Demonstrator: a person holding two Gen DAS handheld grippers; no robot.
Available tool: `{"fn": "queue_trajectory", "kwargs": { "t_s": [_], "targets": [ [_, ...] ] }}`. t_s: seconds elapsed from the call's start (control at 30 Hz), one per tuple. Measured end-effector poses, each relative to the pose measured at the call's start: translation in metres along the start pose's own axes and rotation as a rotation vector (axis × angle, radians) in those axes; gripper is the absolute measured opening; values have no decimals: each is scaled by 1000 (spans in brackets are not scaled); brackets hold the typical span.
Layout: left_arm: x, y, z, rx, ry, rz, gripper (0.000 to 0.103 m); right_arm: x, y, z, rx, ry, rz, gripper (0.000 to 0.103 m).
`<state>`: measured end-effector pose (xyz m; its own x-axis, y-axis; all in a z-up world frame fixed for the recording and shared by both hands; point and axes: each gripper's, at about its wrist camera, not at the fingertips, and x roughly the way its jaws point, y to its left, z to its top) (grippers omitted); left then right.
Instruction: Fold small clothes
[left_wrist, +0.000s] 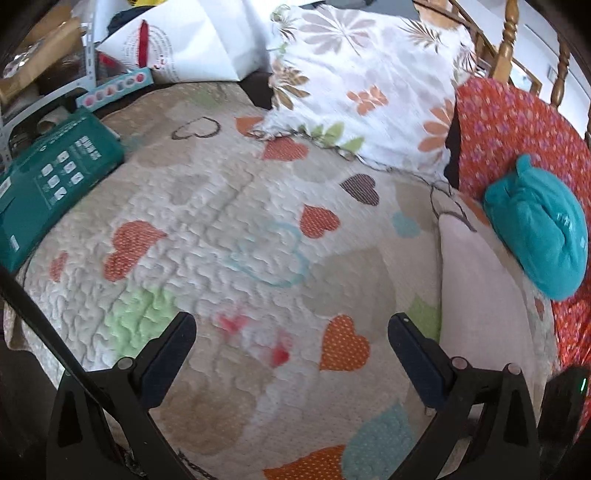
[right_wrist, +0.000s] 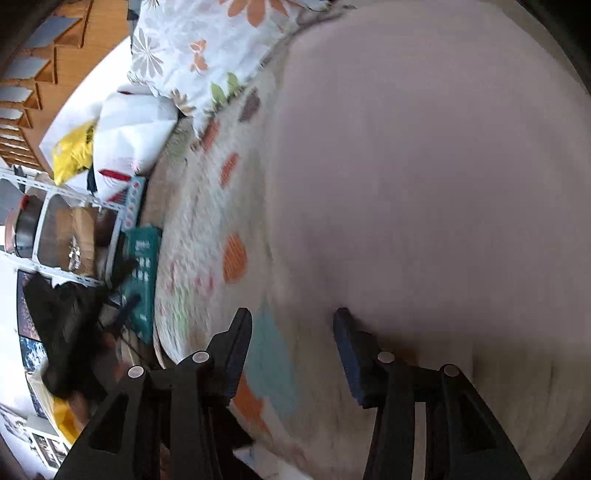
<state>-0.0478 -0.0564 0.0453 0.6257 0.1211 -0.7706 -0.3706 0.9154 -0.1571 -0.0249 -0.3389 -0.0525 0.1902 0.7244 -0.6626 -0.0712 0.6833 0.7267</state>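
Left gripper (left_wrist: 291, 343) jaws spread over quilt (left_wrist: 221, 192), right gripper (right_wrist: 291, 332) jaws released beside pale cloth (right_wrist: 424, 184)

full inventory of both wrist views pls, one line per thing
quilt: 1, cream with coloured hearts, covers the bed
pale pink cloth: 1, flat on quilt, right side
teal garment: 1, bunched on red floral fabric
red floral fabric: 1, far right of bed
floral pillow: 1, white with orange flowers, head of bed
teal box: 1, left bed edge
white bag: 1, behind quilt, top left
yellow bag: 1, beside white bag
wooden headboard: 1, top right
left gripper: fingers open, empty, over quilt
right gripper: fingers open, at cloth edge
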Motion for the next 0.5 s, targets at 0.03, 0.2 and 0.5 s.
{"fn": "queue_trajectory", "kwargs": {
  "t_s": [0.03,0.2,0.5],
  "targets": [
    [-2,2,0,-4,-4,-4,103,-3,-5,-7,14,11,-13,53],
    [-16,-1,-3,16,-22,-38,103,-44,-1,-42,-20,-48,-116,54],
    [-28,-43,-31,184,-53,-70,103,-106,13,-11,-144,-326,-471,61]
  ]
}}
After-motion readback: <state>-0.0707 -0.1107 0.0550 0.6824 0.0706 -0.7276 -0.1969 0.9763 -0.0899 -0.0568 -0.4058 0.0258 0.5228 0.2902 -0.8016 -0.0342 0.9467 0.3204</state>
